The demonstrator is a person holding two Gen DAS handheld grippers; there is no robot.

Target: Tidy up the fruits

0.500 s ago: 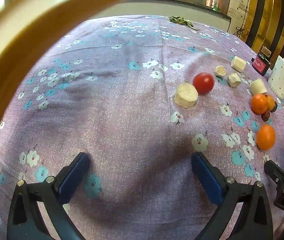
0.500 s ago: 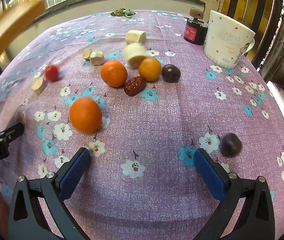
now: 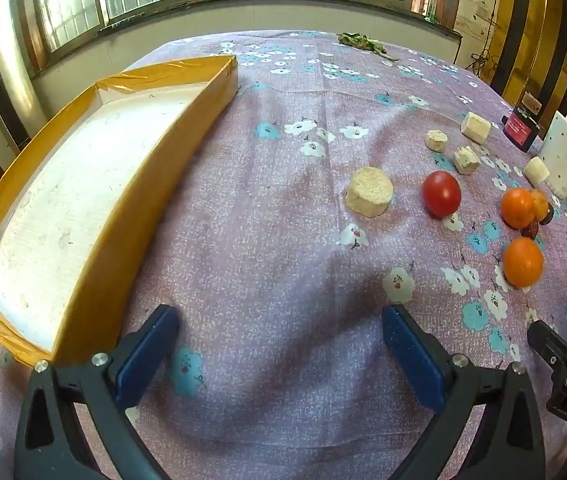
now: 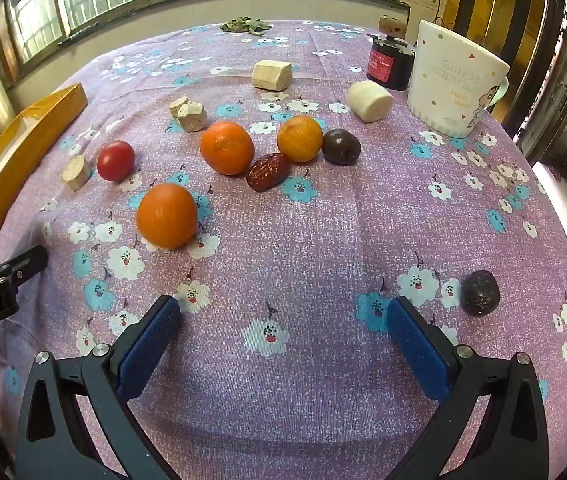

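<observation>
Fruits lie loose on a purple flowered tablecloth. In the right wrist view a near orange (image 4: pixel 166 216), two oranges behind it (image 4: pixel 226 147) (image 4: pixel 300 138), a red tomato (image 4: pixel 115 160), a red date (image 4: pixel 267 171) and two dark plums (image 4: pixel 341 146) (image 4: pixel 480 293) are spread out. My right gripper (image 4: pixel 283 320) hangs open over bare cloth, nothing between its fingers. In the left wrist view a yellow-rimmed tray (image 3: pixel 95 184) with a white floor sits at the left, empty. My left gripper (image 3: pixel 279 328) is open beside its near corner. The tomato (image 3: pixel 441 193) and near orange (image 3: pixel 522 262) lie to the right.
Pale cut chunks (image 4: pixel 272 75) (image 4: pixel 370 101) (image 3: pixel 370 197) lie among the fruits. A white mug (image 4: pixel 453 80) and a dark red jar (image 4: pixel 390 65) stand at the far right. Dried leaves (image 4: pixel 245 25) lie at the far edge. Windows run behind the table.
The yellow tray, held blurred high across the left view before, now rests on the table at the left. The left view has shifted so the fruits sit further right. The right view is nearly unchanged.
</observation>
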